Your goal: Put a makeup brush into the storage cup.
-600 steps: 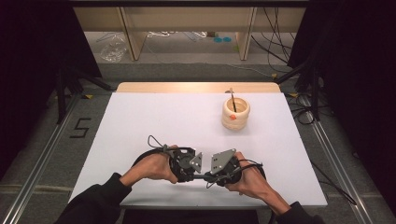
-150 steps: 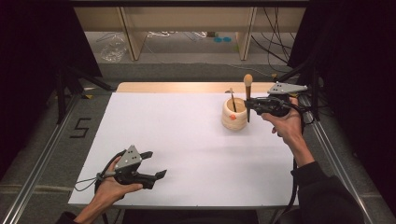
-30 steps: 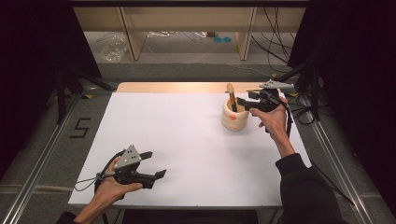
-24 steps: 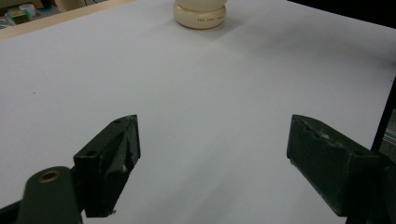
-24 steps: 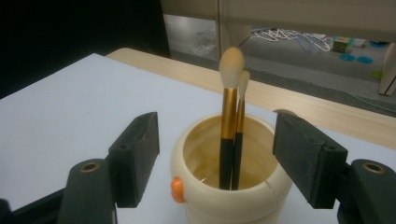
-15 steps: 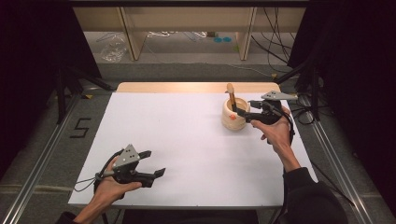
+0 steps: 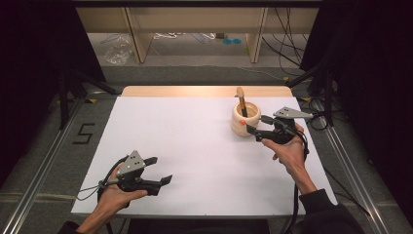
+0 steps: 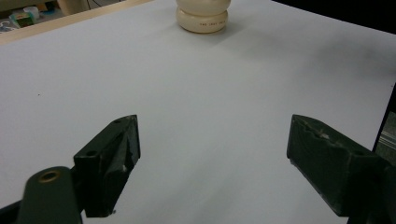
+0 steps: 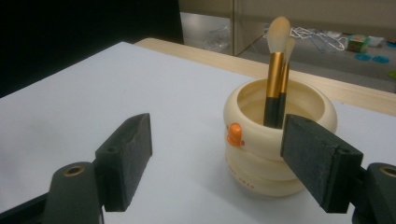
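Cream ribbed pot (image 9: 279,140), one of it, stands on the white table (image 7: 195,131) near the far right edge. Two brushes (image 9: 274,70) in it, upright, black and gold handles, pale bristles. One small orange knob (image 9: 233,134) on the pot's side. Dark lettering near its base, too small to read. Right gripper (image 7: 258,130) sits just beside the pot, jaws apart and just been opening, nothing between them. Left gripper (image 7: 158,170) rests near the front left, jaws wide, empty. A "5" (image 7: 84,132) is marked on the floor left of the table.
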Demonstrator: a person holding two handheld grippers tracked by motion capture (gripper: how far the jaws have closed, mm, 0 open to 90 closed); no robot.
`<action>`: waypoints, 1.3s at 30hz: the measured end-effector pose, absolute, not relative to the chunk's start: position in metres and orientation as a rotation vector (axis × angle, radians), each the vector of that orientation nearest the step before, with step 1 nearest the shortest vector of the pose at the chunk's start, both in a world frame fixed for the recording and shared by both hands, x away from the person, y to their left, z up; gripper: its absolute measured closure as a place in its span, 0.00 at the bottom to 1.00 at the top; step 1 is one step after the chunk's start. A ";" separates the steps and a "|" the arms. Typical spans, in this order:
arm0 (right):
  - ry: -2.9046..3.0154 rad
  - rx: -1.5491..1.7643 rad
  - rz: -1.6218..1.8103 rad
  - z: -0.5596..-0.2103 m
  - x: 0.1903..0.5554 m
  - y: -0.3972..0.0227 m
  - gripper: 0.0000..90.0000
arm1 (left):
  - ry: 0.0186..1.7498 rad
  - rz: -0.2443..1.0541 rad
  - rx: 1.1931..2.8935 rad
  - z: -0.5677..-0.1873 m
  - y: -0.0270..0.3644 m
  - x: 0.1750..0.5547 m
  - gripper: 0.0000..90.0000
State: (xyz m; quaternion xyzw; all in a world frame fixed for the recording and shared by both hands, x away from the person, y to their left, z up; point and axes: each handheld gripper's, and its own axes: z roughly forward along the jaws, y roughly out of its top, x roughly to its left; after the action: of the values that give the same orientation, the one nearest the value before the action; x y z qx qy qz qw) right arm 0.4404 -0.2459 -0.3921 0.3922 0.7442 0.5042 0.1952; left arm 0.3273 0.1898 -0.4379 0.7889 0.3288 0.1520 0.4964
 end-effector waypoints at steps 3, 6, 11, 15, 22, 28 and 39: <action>2.077 1.104 1.415 -0.393 0.435 -0.246 0.29 | 0.793 0.362 1.907 -0.438 0.190 0.328 0.19; 2.077 1.095 1.421 -0.394 0.428 -0.245 0.28 | 0.797 0.367 1.905 -0.437 0.191 0.327 0.19; 2.079 1.102 1.429 -0.395 0.416 -0.243 0.28 | 0.802 0.366 1.896 -0.437 0.191 0.327 0.19; 2.080 1.082 1.437 -0.396 0.407 -0.240 0.27 | 0.795 0.373 1.895 -0.436 0.192 0.328 0.19; 2.093 1.069 1.475 -0.400 0.393 -0.236 0.27 | 0.805 0.373 1.885 -0.435 0.193 0.328 0.19; 2.106 1.060 1.475 -0.403 0.385 -0.234 0.27 | 0.795 0.371 1.879 -0.435 0.193 0.328 0.19; 2.138 1.040 1.472 -0.409 0.369 -0.227 0.26 | 0.800 0.381 1.876 -0.433 0.194 0.327 0.19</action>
State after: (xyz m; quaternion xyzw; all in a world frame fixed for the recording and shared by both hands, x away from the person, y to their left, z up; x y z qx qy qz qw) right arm 0.3688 -0.2271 -0.4095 0.3664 0.7532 0.5185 0.1721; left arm 0.3272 0.1942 -0.4334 0.7787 0.3318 0.1580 0.5084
